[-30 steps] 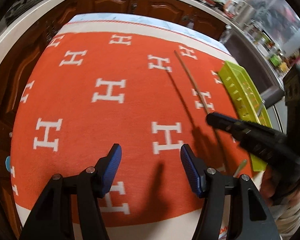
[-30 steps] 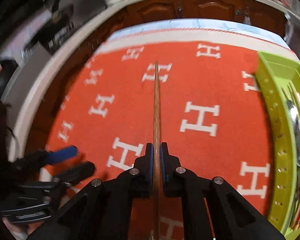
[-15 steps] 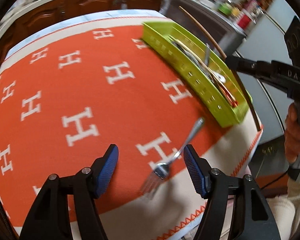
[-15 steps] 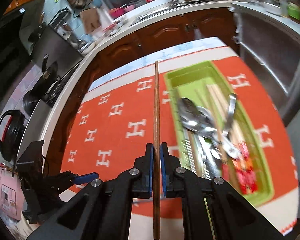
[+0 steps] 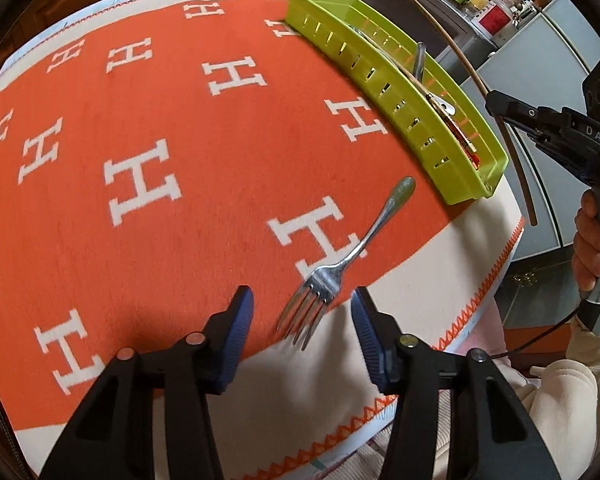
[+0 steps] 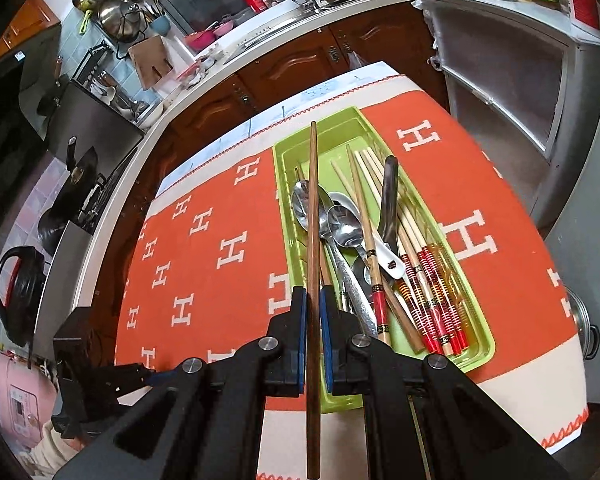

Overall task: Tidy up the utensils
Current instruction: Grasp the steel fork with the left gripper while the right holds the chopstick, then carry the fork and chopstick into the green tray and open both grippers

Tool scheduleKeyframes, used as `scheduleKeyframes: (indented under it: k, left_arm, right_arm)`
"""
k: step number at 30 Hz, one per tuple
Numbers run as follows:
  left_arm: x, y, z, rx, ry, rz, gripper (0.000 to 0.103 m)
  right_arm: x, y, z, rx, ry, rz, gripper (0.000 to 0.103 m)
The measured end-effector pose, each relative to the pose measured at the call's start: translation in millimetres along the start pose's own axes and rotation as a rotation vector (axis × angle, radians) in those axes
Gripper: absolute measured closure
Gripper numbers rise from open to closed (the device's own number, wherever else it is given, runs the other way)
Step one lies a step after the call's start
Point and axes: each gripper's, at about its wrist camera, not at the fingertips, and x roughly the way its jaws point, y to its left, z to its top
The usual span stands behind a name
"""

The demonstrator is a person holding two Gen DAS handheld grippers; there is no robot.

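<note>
Over tray: right tongs clamp chopstick (dark).

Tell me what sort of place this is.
A home kitchen, most likely. Pots and pans hang on a rack by a countertop with wooden cabinets below, and a green utensil tray sits on an orange cloth.

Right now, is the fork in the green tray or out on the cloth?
Out. The fork lies flat on the orange cloth, apart from the green tray, tines toward the left gripper, whose jaws are closing without touching it.
</note>
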Motion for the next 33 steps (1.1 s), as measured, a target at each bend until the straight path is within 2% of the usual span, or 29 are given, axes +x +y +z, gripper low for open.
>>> scheduleKeyframes:
  k: [1, 5, 11, 12, 13, 14, 17, 23, 26, 33]
  left_arm:
    - [1, 1, 0, -0.006, 0.003, 0.000, 0.069]
    - [3, 6, 1, -0.040, 0.020, -0.054, 0.069]
    - [8, 5, 4, -0.041, 0.037, -0.114, 0.069]
    - [9, 5, 4, -0.047, 0.037, -0.117, 0.074]
    - [10, 7, 5, -0.058, 0.039, -0.119, 0.086]
    - [12, 9, 5, -0.069, 0.041, -0.118, 0.092]
    - [14, 12, 4, -0.103, 0.021, -0.128, 0.096]
    - [-10, 2, 8, -0.105, -0.130, -0.027, 0.102]
    - [-35, -6, 15, -0.080, -0.232, 0.056, 0.103]
    - [-89, -22, 36, -0.026, -0.368, 0.078, 0.103]
  right_arm:
    - [-1, 0, 0, 0.004, -0.001, -0.001, 0.097]
    - [-3, -1, -1, 0.020, -0.007, -0.002, 0.097]
    - [-7, -1, -4, 0.037, -0.018, -0.007, 0.097]
    - [-7, -1, -5, 0.038, -0.017, -0.008, 0.097]
    - [-8, -1, -6, 0.040, -0.017, -0.009, 0.097]
    - [-8, -1, -6, 0.043, -0.016, -0.007, 0.097]
    - [-7, 2, -8, 0.044, -0.015, -0.006, 0.097]
    - [-8, 4, -8, 0.046, -0.022, 0.000, 0.097]
    - [-10, 5, -8, 0.047, -0.028, 0.004, 0.097]
    - [-16, 5, -9, 0.046, -0.045, 0.013, 0.097]
